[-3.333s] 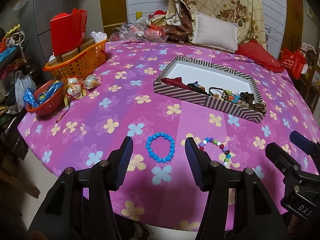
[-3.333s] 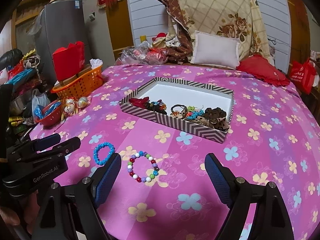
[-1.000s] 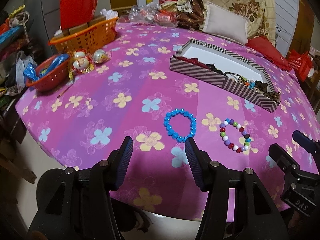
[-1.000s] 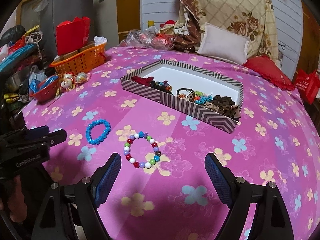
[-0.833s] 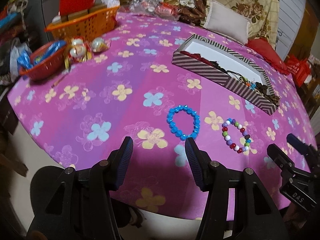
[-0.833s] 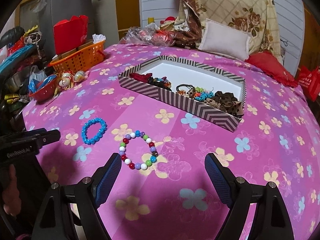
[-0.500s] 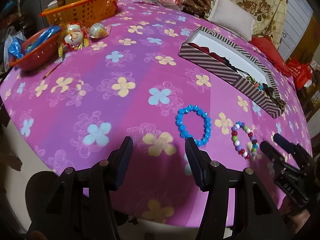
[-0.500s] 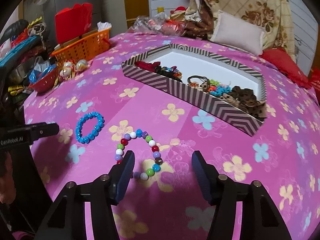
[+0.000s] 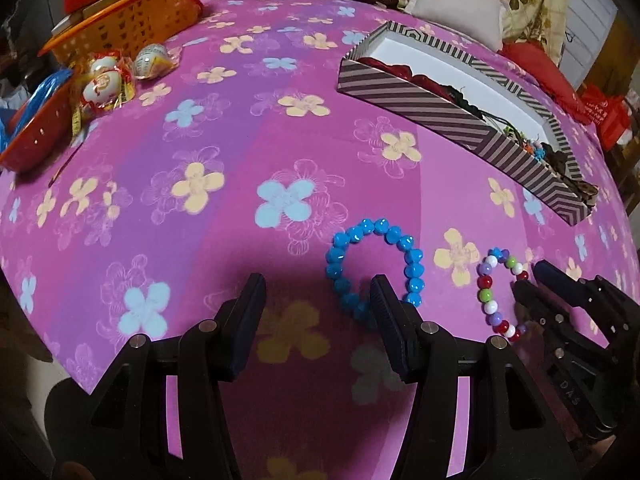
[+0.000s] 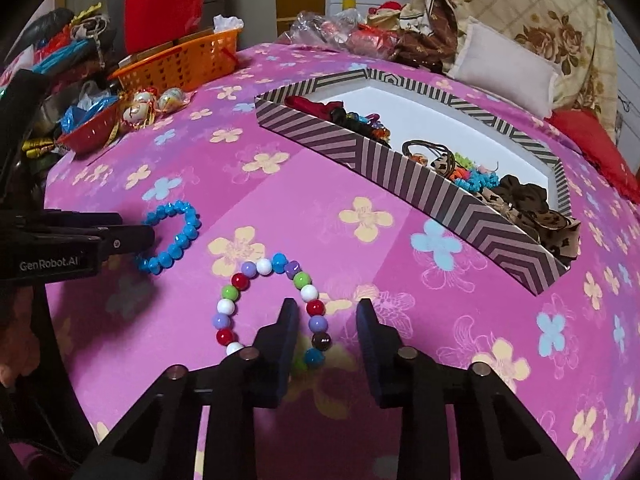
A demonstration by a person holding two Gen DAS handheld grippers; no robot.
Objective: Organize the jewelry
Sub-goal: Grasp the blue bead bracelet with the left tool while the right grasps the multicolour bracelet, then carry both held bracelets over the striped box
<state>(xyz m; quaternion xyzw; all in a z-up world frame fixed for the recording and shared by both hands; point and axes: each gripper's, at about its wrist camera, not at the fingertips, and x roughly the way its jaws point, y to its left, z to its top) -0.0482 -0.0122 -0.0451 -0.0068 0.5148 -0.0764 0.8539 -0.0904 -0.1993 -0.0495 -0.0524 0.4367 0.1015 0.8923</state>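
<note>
Bracelets lie flat on the flowered bed: the blue bracelet (image 9: 374, 268) under the left claw (image 9: 318, 300), gaping and empty; the multicoloured bracelet (image 10: 272, 308) with one side between the half-open right claw (image 10: 327, 322), likely lined up for pinching toward the striped box (image 10: 404, 176) beyond.

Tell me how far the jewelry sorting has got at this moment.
Done: hair ties and other accessories already lie in the striped box. In hand: nothing is gripped yet. The right gripper is open with its jaws straddling one side of the multicolored bracelet; the left gripper is open at the blue bracelet. Left: both bracelets lie on the pink cloth, outside the box.
</note>
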